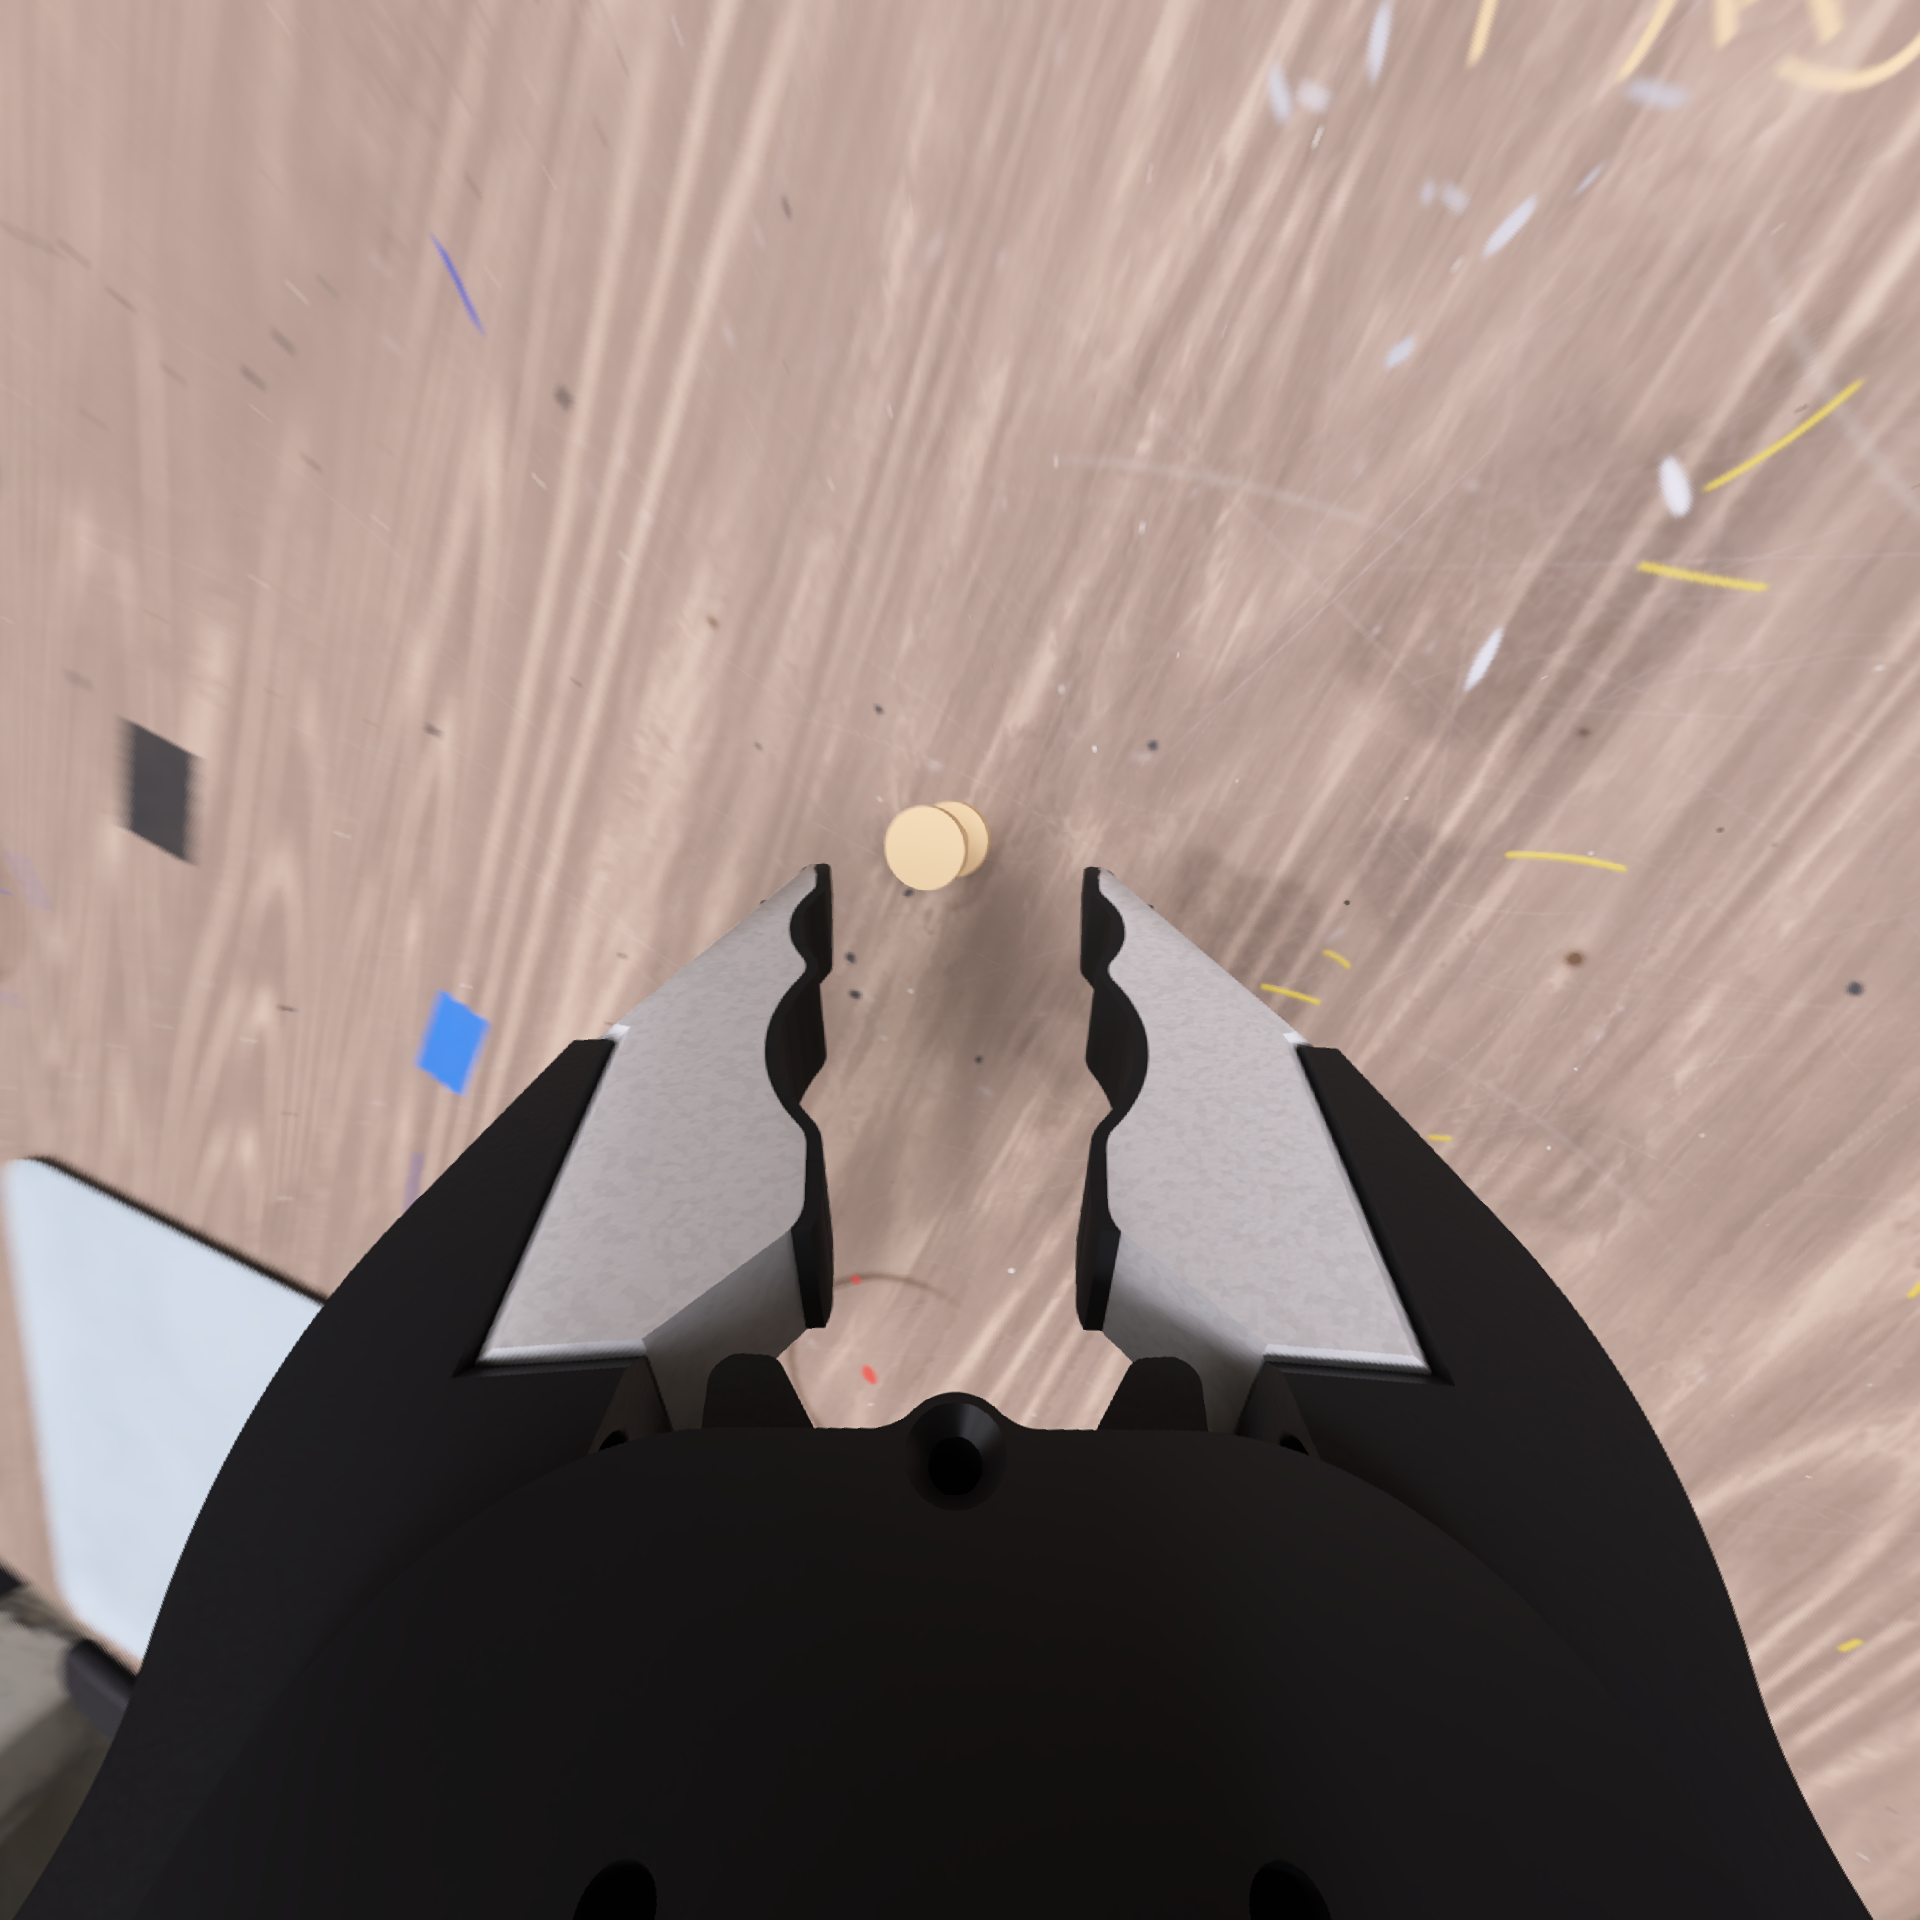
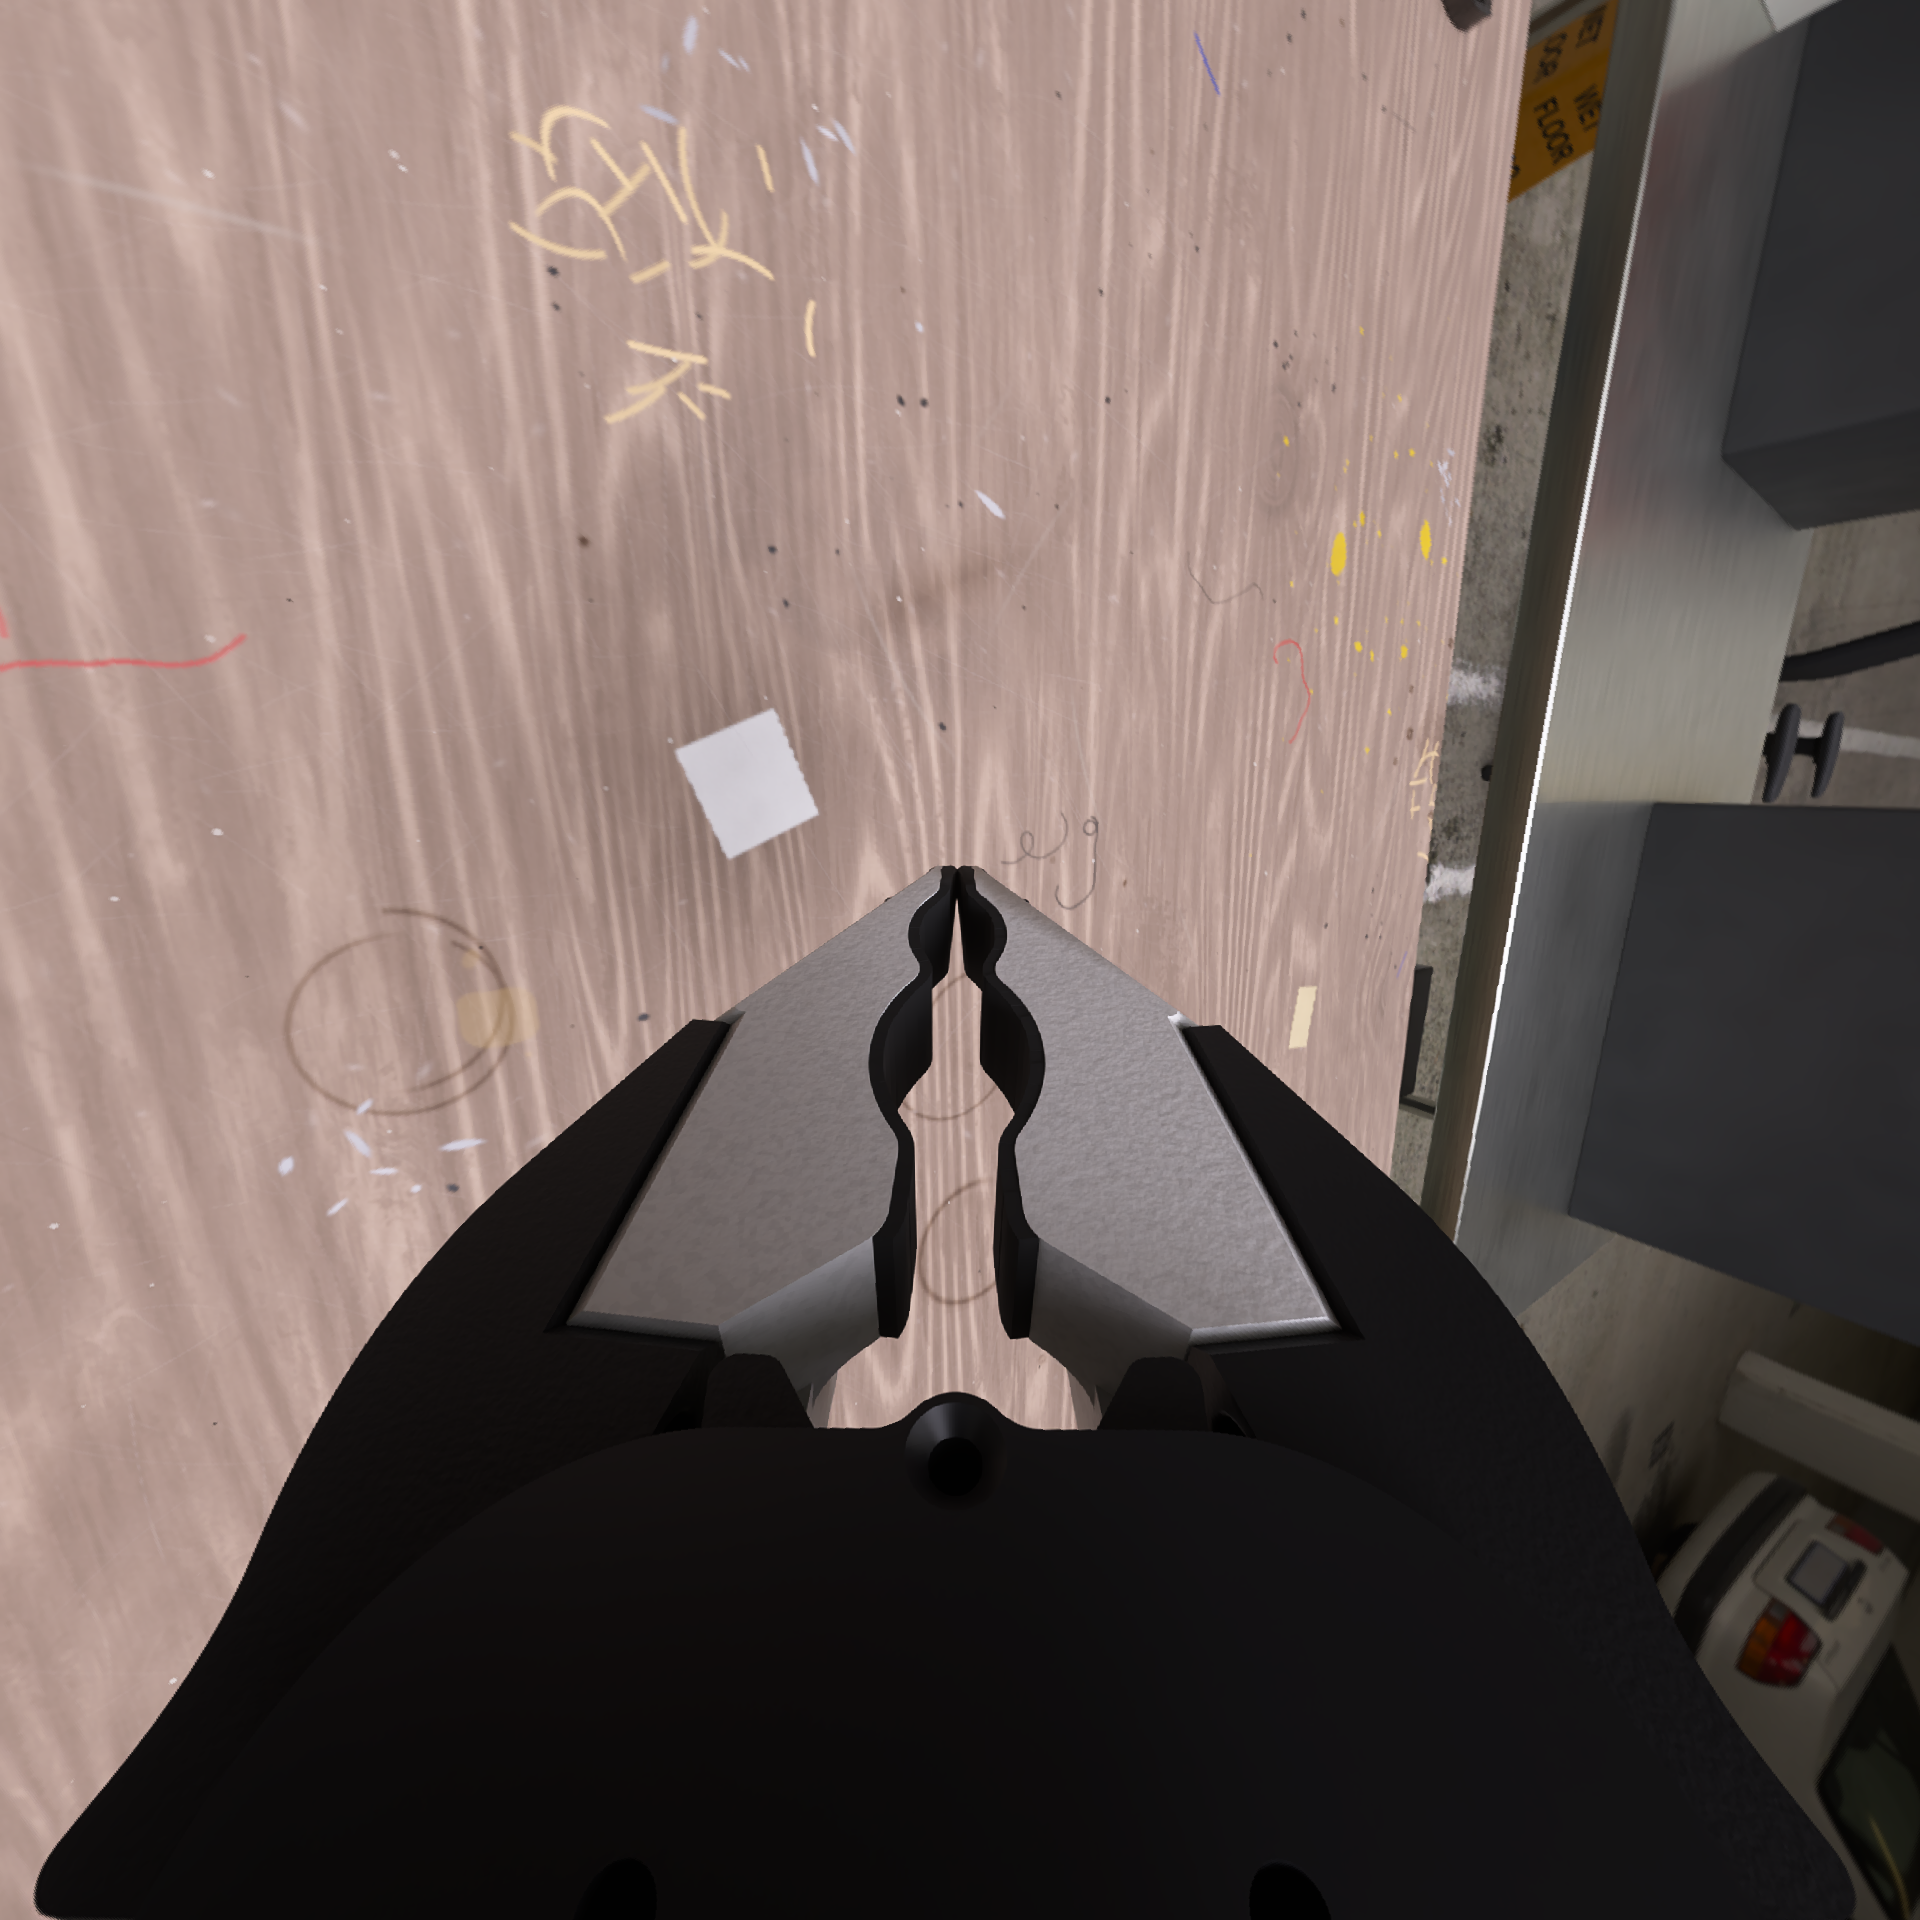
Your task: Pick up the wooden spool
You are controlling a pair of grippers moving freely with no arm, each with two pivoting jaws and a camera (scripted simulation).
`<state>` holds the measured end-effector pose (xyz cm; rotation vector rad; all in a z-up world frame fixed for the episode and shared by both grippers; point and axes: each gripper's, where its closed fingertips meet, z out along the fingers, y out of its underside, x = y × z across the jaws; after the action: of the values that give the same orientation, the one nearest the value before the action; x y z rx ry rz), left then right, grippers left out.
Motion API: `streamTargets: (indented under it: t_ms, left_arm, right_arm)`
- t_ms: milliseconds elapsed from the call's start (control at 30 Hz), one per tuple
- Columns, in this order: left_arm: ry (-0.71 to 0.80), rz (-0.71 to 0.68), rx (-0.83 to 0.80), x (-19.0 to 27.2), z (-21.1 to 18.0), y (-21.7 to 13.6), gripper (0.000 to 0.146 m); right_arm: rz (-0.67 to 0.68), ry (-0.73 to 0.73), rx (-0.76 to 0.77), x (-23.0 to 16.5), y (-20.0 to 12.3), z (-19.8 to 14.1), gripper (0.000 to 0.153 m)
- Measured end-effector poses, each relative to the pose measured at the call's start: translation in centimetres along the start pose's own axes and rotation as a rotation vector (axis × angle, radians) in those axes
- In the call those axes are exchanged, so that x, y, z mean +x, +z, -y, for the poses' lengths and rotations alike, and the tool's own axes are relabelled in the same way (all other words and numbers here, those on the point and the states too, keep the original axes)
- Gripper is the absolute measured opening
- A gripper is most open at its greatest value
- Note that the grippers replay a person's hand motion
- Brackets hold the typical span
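One spool [image 1: 932, 847], pale wood, lies on its side on the counter [image 1: 1039, 416], one round end facing the left wrist camera. It sits just ahead of the left gripper [image 1: 956, 881], slightly toward that gripper's left finger, not touching either fingertip. The left gripper's two fingers stand wide apart with nothing between them. No object lies between the gripper and the spool.

Around the spool the counter is marked, not cluttered: one blue patch [image 1: 453, 1041] and one dark patch [image 1: 161, 790] off to the left, several yellow streaks [image 1: 1701, 577] to the right. Near the counter's edge at lower left shows one pale flat shape [image 1: 156, 1382]; what it is cannot be told.

The right gripper [image 2: 955, 875] has its fingertips together, holding nothing. Ahead of it to the left lies one white square patch [image 2: 746, 782]. No spool shows in this view. Along the counter's right edge [image 2: 1455, 727] stand two grey cabinets [image 2: 1745, 1039] below it.
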<state>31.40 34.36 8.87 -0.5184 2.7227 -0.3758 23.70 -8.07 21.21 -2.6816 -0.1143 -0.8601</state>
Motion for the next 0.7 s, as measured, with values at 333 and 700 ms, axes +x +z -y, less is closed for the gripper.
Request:
streamTargets:
  t_ms: [333, 700]
  left_arm:
    - [-0.152, -0.137, -0.276, -0.7, -3.8, 6.8, 0.035]
    - [-0.251, -0.144, 0.328, -2.1, 2.9, -2.0, 0.024]
  right_arm:
    - [0.029, -0.047, 0.014, -1.2, -0.1, 0.7, 0.000]
    - [-0.160, -0.151, 0.231, 0.6, -1.6, 5.4, 0.000]
